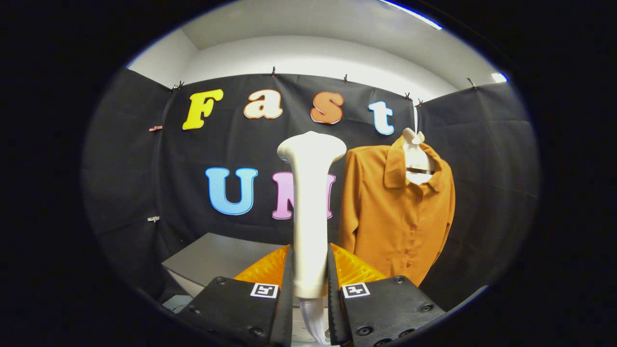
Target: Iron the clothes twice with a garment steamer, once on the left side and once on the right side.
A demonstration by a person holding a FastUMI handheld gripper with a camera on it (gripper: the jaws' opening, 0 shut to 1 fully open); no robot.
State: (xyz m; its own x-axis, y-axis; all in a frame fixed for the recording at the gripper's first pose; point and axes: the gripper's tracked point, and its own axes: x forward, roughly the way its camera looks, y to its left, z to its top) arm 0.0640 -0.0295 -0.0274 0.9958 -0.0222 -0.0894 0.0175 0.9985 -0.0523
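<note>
White plastic dominates the foreground: the garment steamer (311, 212) stands upright between the two fingers (284, 284) of the tool (311, 289), which are closed narrowly against either side of its handle and hold it clear of the surface below. The handle rises straight up from the grip and flares at the top into a broad, rounded head, seen here from behind. Beneath the fingers, a pale ribbed hose (313, 318) trails downward from the base of the handle.

Just beyond and to the left of the fingers sits a grey surface (217, 258), its flat top angled away toward the booth wall, with a lighter front edge.

Farther back and to the right of the steamer, an orange-brown button-front shirt (397, 212) hangs against the black cloth wall. It is draped on a white hanger (417, 156), which shows at the open collar and is suspended by a white strap from the top of the cloth. The shirt faces forward, collar spread, a row of matching buttons running down its front, one long sleeve hanging at each side. The steamer's head stands level with the shirt's shoulder and well short of the fabric.
</note>
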